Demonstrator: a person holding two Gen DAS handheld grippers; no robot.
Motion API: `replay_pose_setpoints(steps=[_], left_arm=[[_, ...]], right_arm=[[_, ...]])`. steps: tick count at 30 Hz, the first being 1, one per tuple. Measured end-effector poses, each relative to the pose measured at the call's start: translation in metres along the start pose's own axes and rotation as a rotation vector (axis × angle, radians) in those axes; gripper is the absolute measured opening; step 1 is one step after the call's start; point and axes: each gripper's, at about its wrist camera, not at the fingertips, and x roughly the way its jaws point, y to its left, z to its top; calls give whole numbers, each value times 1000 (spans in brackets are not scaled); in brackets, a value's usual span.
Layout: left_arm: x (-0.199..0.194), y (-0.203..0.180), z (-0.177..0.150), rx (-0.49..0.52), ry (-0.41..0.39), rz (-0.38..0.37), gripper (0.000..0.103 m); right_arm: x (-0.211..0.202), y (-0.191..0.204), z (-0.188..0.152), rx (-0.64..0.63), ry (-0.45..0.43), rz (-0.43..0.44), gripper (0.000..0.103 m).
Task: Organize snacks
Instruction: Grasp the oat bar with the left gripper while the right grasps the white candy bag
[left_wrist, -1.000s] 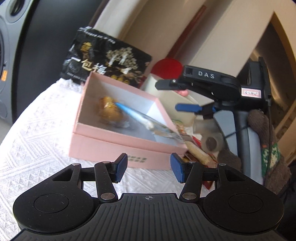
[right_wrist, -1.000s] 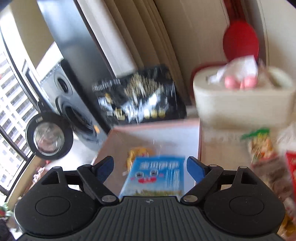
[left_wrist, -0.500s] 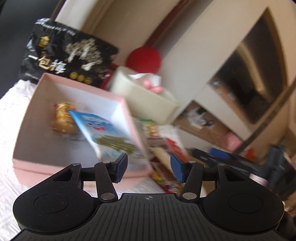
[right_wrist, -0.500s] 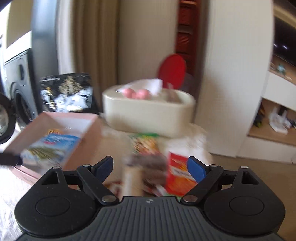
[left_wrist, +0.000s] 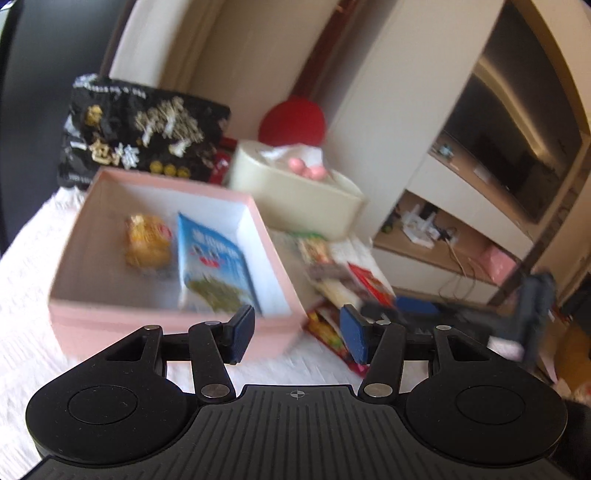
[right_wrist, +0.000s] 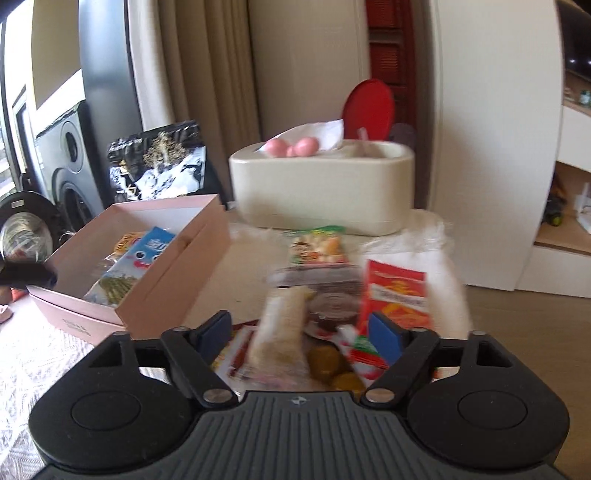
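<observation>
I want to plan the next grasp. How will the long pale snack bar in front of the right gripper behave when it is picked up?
The pale snack bar looks wrapped in thin film, so probably light and slightly slippery. It lies across other packets, so lifting may disturb them. Its long shape may tilt if the right gripper holds one end.

Left gripper (left_wrist: 297, 334): jaws spread apart, nothing between the blue pads (left_wrist: 242, 334); level, low over the surface.
Left gripper body: black, with two round side housings and a ribbed centre plate that fill the bottom of the left wrist view.
Right gripper (right_wrist: 301, 334): jaws wide apart, wider than the left's, gripping nothing; its blue pads (right_wrist: 384, 338) are free of contact.
Right gripper, seen from the left: a dark, blurred shape (left_wrist: 480, 317) low at the right, its jaw state unreadable there.
</observation>
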Motion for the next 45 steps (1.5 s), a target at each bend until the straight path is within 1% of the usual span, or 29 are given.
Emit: replay_pose_setpoints(steps=[1,2,4,6,8,12,16,19,20,21,22,23,24,25,27,28,29,31,34,36,39,40,41,42,43,45], left_arm=[[0,-2,-10,0,23,-6,57],[0,-2,-18,-2,42,-7,57],[1,-1,-32,-11,76,-2,56],[2,3,-43,-33,102,-2,57],[3,8,-49,-58,117,-3,56],[4,11,-52,-83,122,-20,56],[4,8,-54,-101,129,-56,56],[6,7,-56,-109,141,-59,57],[6,6,-56,-111,143,-55,57],[6,6,-56,-112,145,-50,57],[6,7,-55,-114,145,-46,56],[6,7,-54,-117,136,-32,54],[7,8,-53,-116,141,-31,54],[10,7,-52,-116,144,-35,54],[14,4,-52,-99,145,-34,54],[16,1,-52,-86,145,-33,54],[18,-1,-52,-70,145,-32,54],[22,-7,-53,-43,144,-32,54],[27,-19,-57,17,140,-30,54],[31,-30,-60,83,150,-39,54],[33,-41,-66,170,147,-33,54],[33,-44,-67,191,146,-32,54],[33,-45,-68,200,145,-36,54],[34,-45,-69,201,143,-40,54],[35,-44,-68,196,139,-40,54],[36,-46,-68,189,131,-37,54]], right_arm=[[5,2,1,4,12,14,67],[10,4,1,5,29,28,63],[18,9,1,-5,72,33,45],[19,14,-2,-31,94,16,36],[10,20,-7,-38,92,14,36],[-18,35,-19,-47,101,91,34],[-44,59,-38,-87,131,190,34],[-55,78,-52,-139,177,281,34],[-58,81,-54,-157,182,306,36],[-62,85,-53,-179,178,316,43],[-66,87,-50,-202,158,309,52],[-71,87,-45,-228,124,290,57],[-73,87,-38,-255,92,266,66],[-74,85,-30,-276,55,231,72],[-67,78,-9,-307,-4,156,79],[-58,72,4,-312,-17,127,82],[-44,65,17,-304,-16,104,83],[-4,45,45,-243,28,70,83],[70,12,77,-83,140,41,83],[114,-1,85,-21,205,15,83],[161,-8,83,-12,296,-68,83],[164,-10,79,-15,303,-87,82],[161,-10,78,-13,293,-86,79],[155,-11,77,-4,294,-81,70],[148,-12,75,4,299,-67,65],[130,-12,69,12,317,1,63]])
